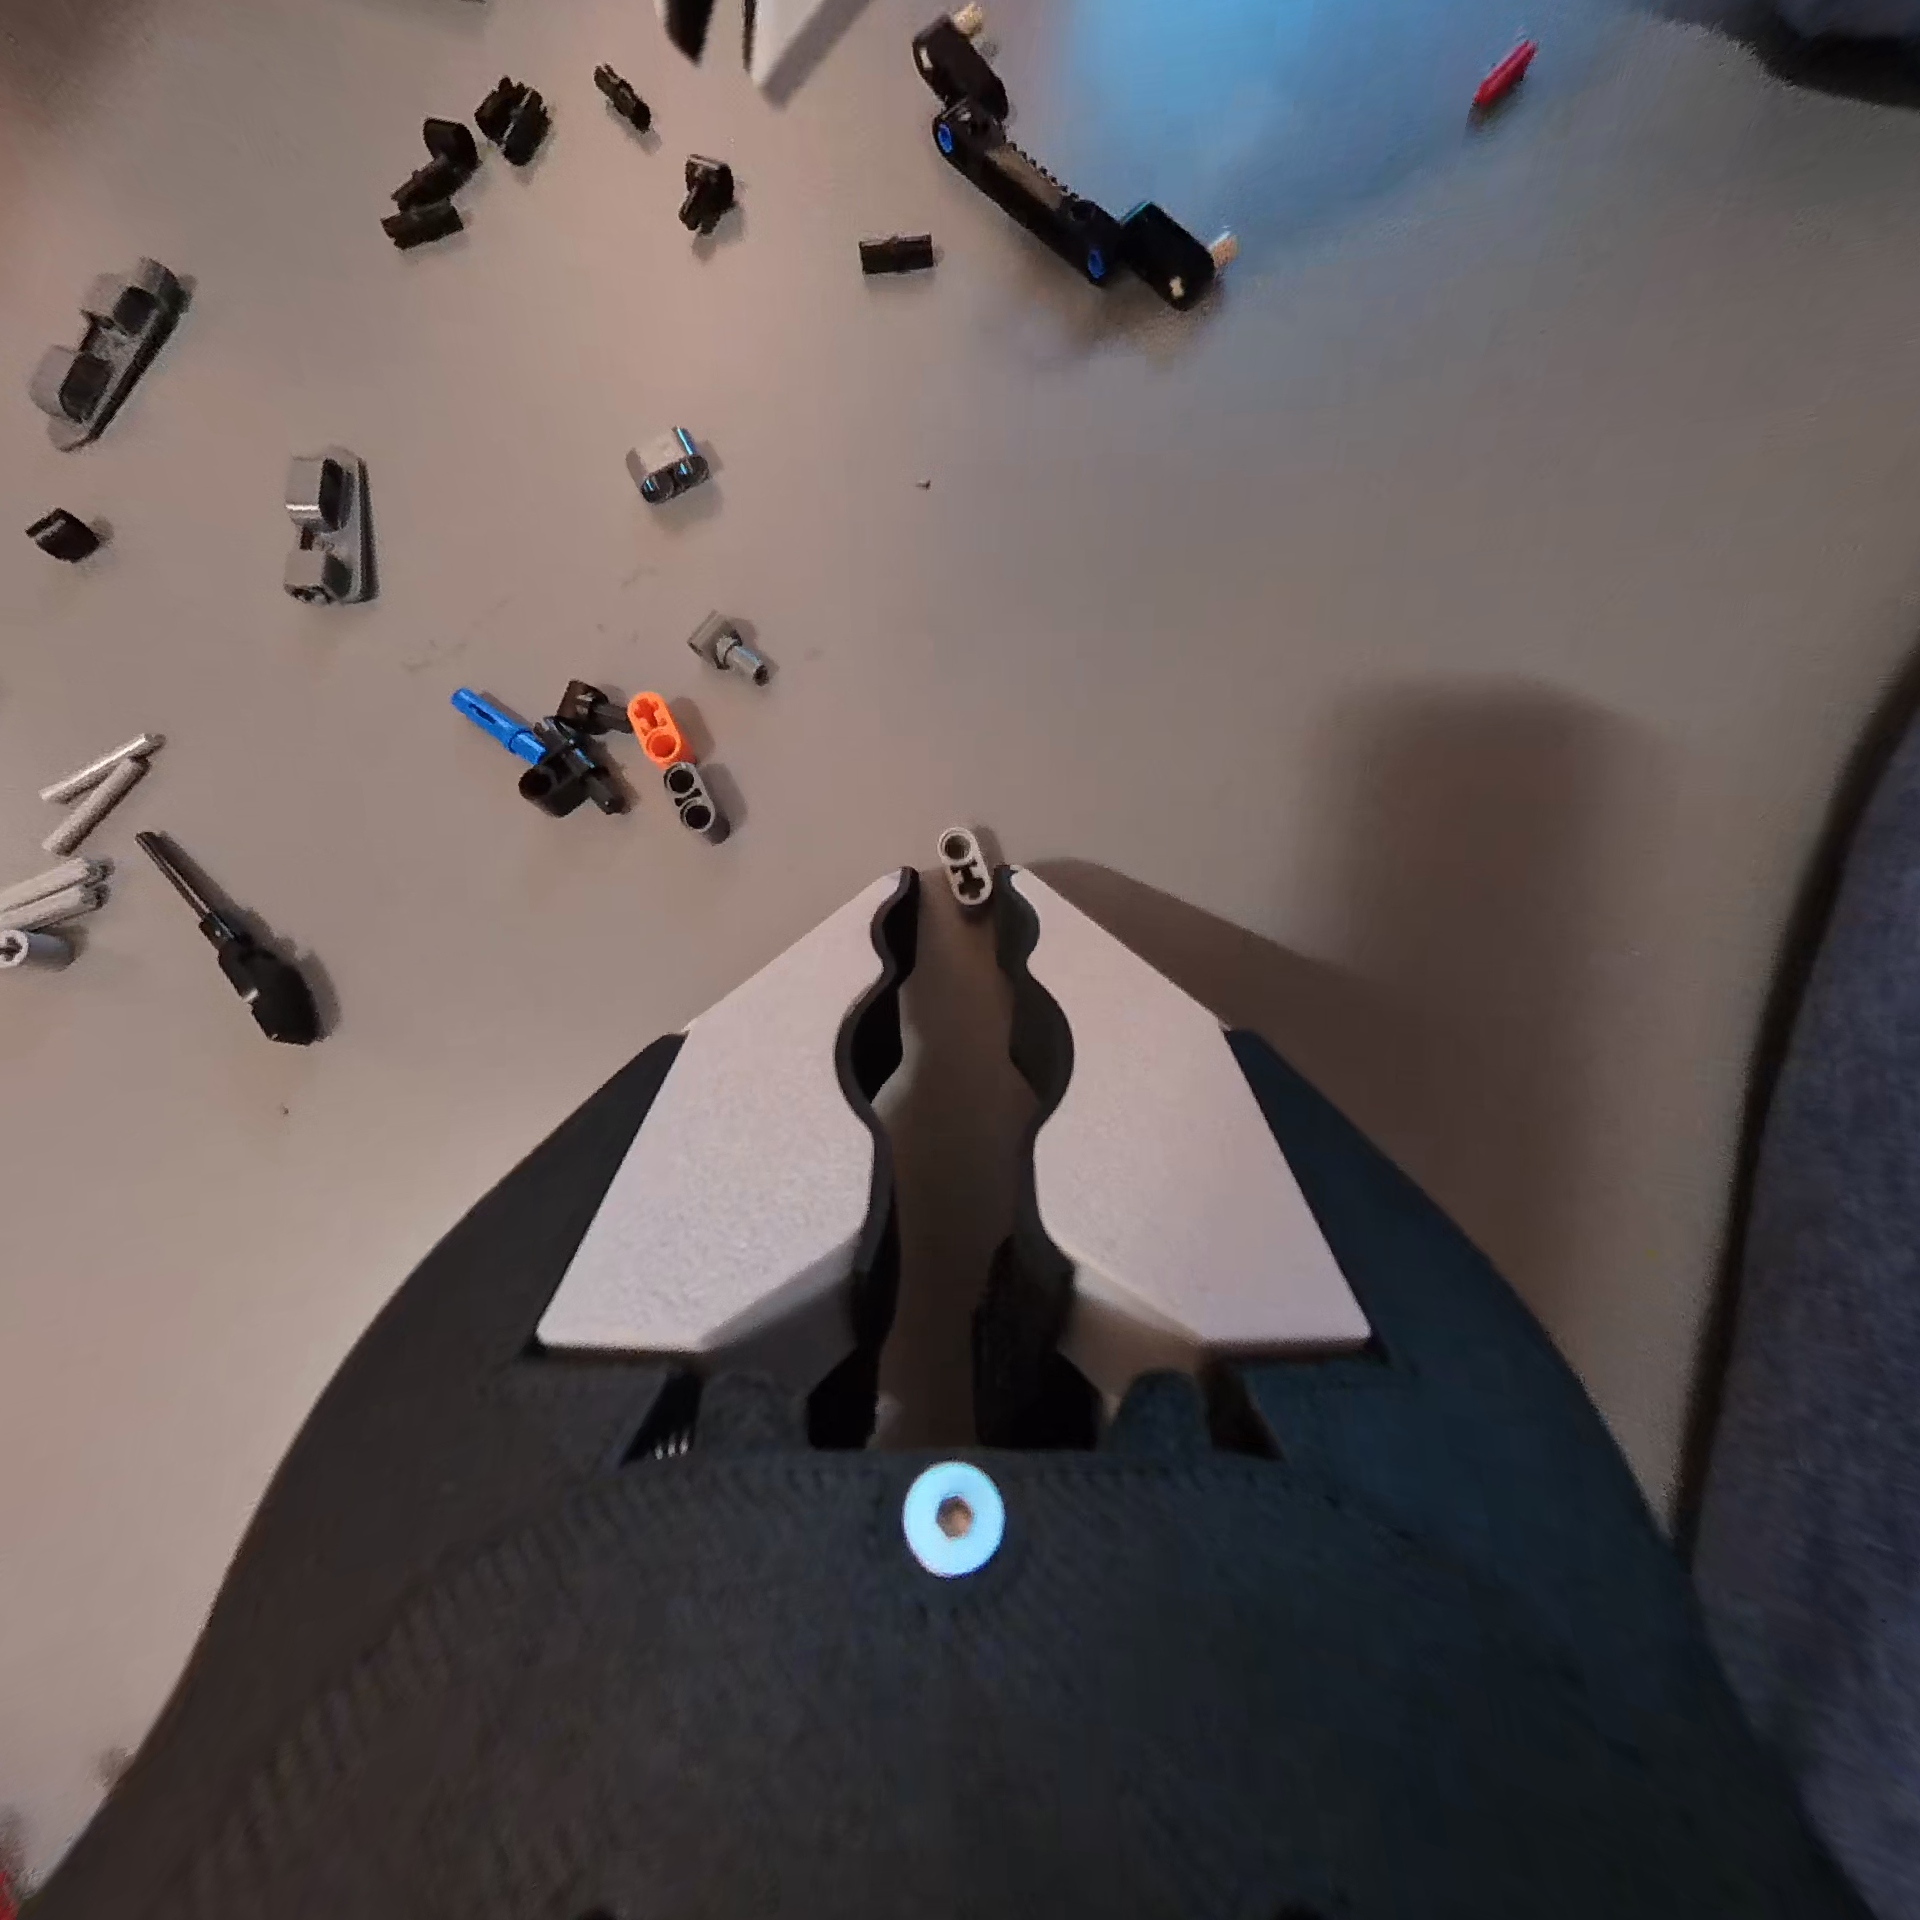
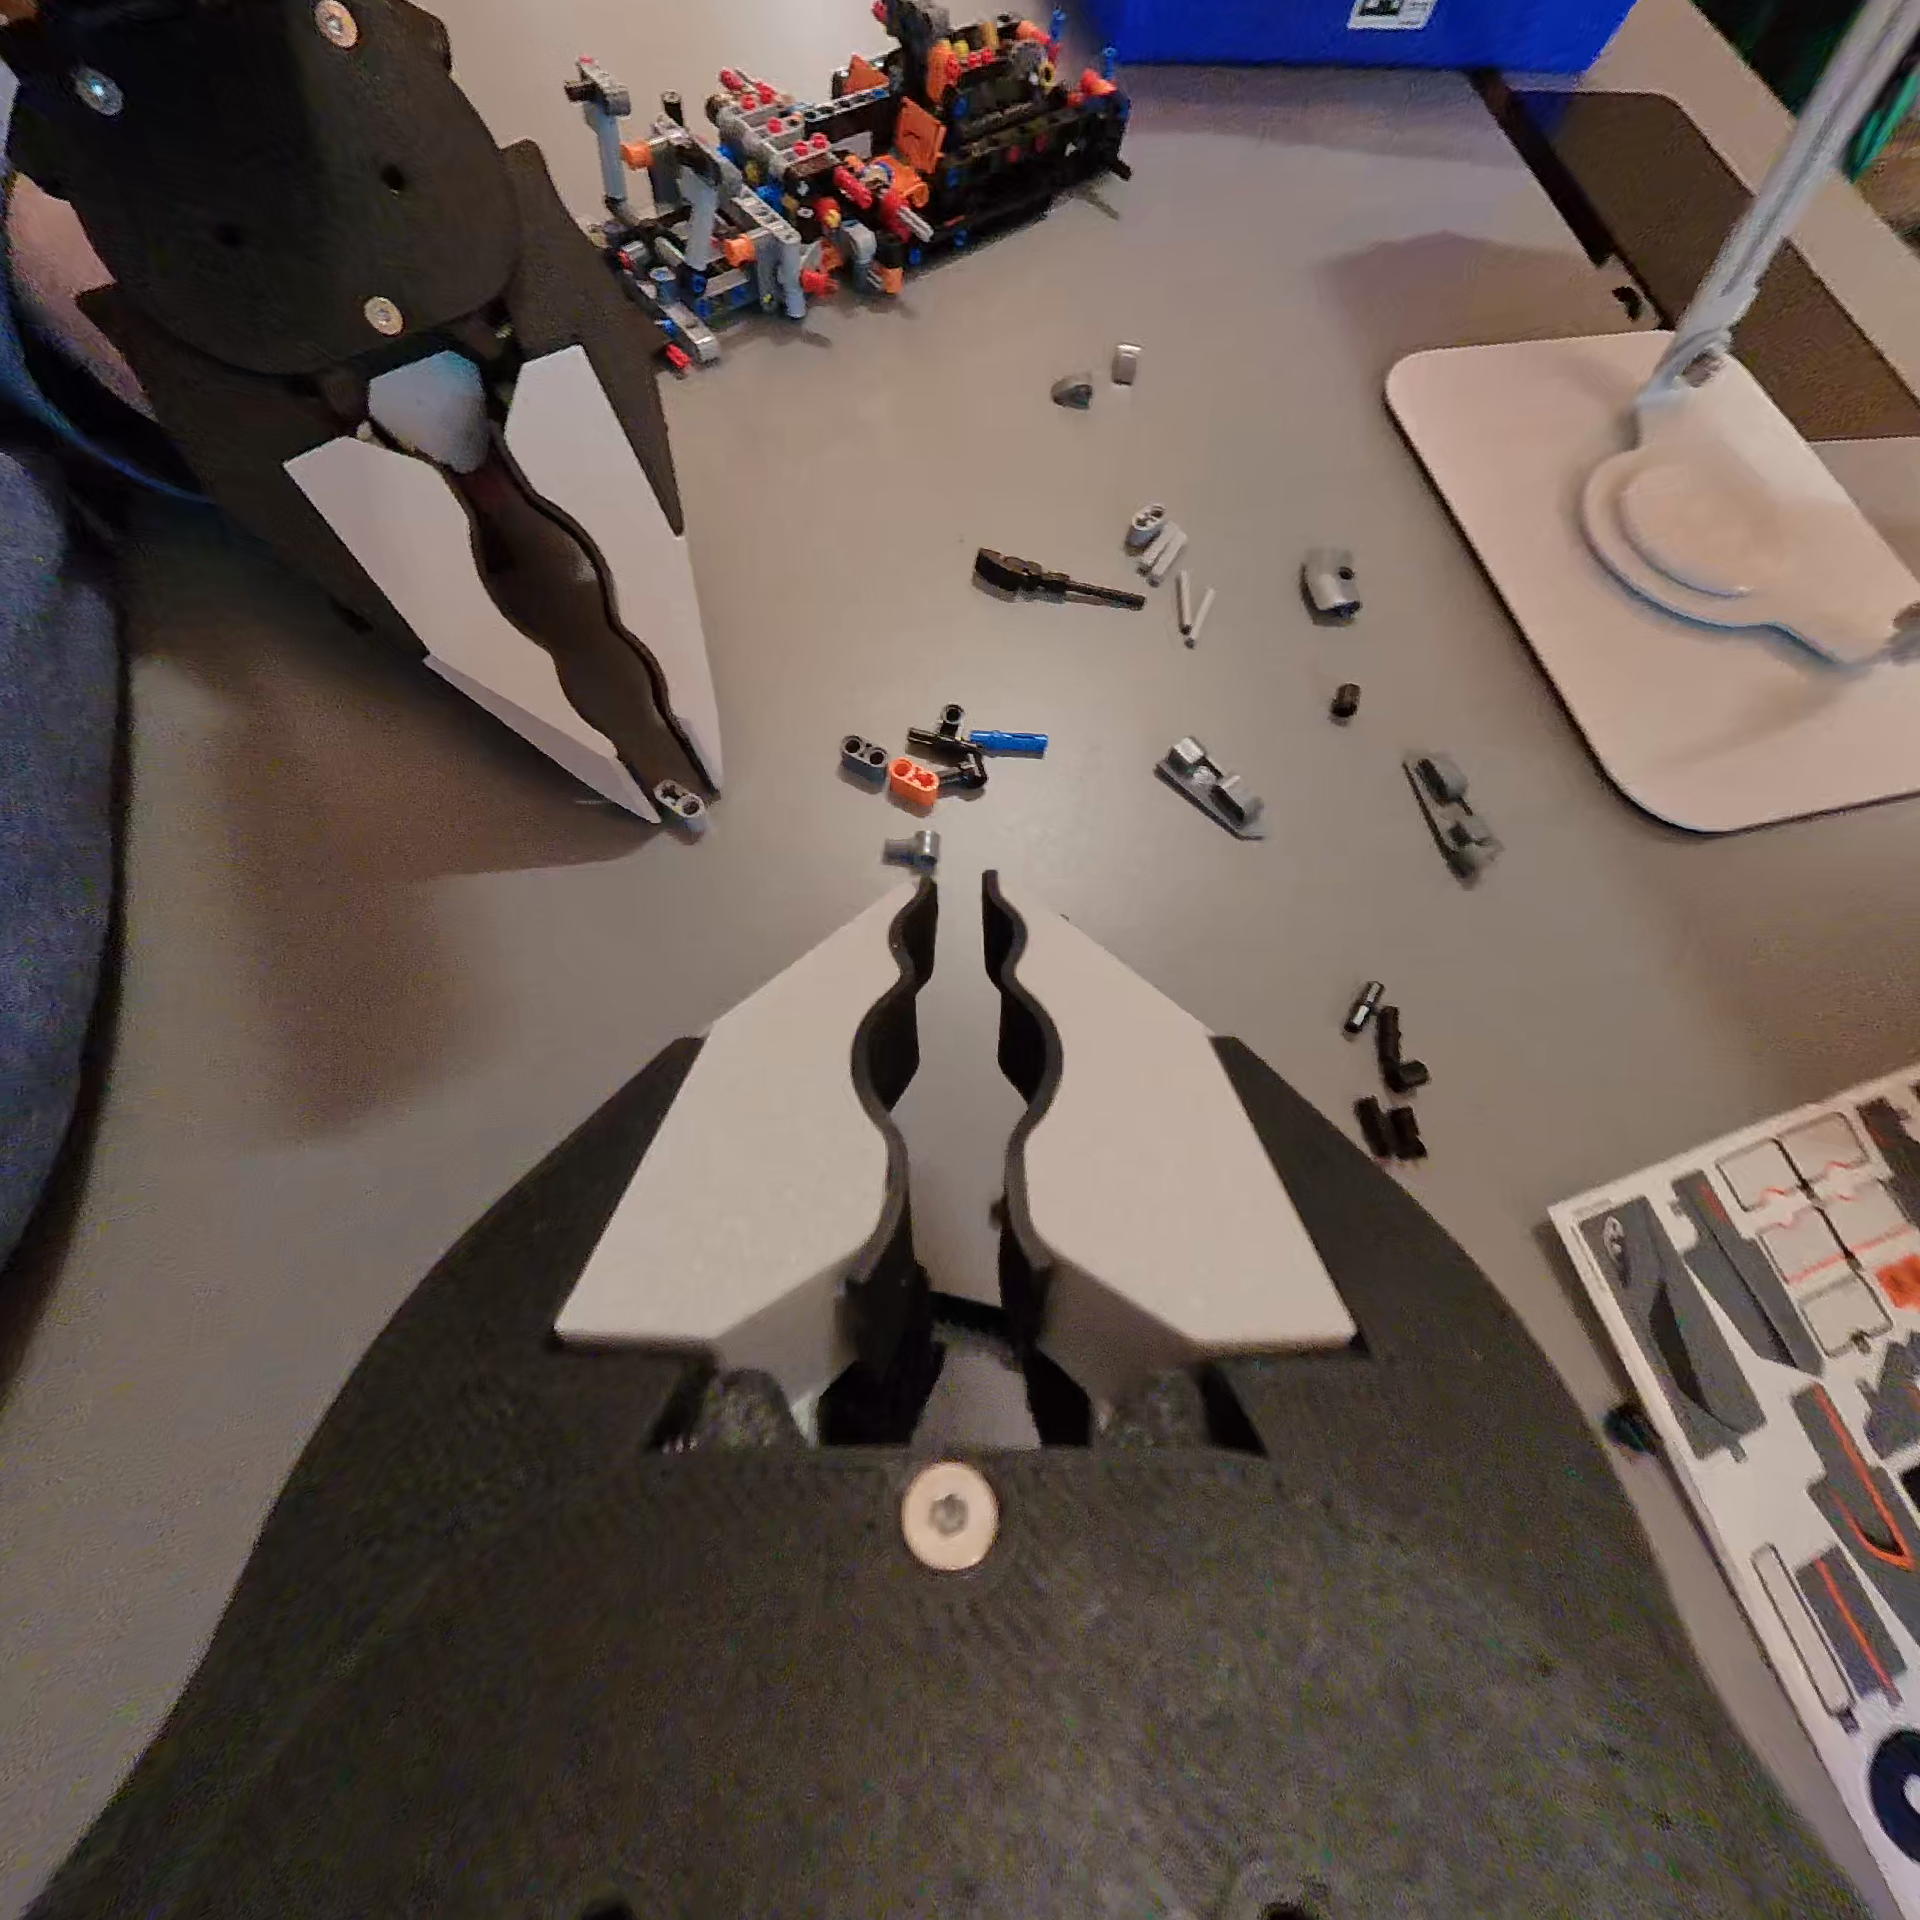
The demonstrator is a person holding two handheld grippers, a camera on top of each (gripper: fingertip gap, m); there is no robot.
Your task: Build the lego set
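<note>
My left gripper (image 1: 961, 878) is shut on a small light grey two-hole connector (image 1: 964, 860), pinched at the fingertips just above the grey table (image 1: 1351, 520). It also shows in the right wrist view (image 2: 681, 796) at upper left, with the connector (image 2: 688, 812) at its tips. My right gripper (image 2: 957, 881) is slightly open and empty. A small grey pin connector (image 2: 914, 849) lies just beyond its left fingertip. The part-built orange, black and grey model (image 2: 862, 177) stands at the far side.
Loose parts lie scattered: an orange connector (image 2: 912, 779), a blue pin (image 2: 1008, 741), a black axle piece (image 2: 1049, 582), grey panels (image 2: 1210, 787). A black beam assembly (image 1: 1060, 197) lies far off. A sticker sheet (image 2: 1787, 1351) and a white stand base (image 2: 1662, 582) are on the right. The gap from one gripper's tips to the other's is roughly 11 cm. My left tips are roughly 9 cm from the blue pin (image 2: 1008, 741). It turns up in the left wrist view (image 1: 502, 722) as well.
</note>
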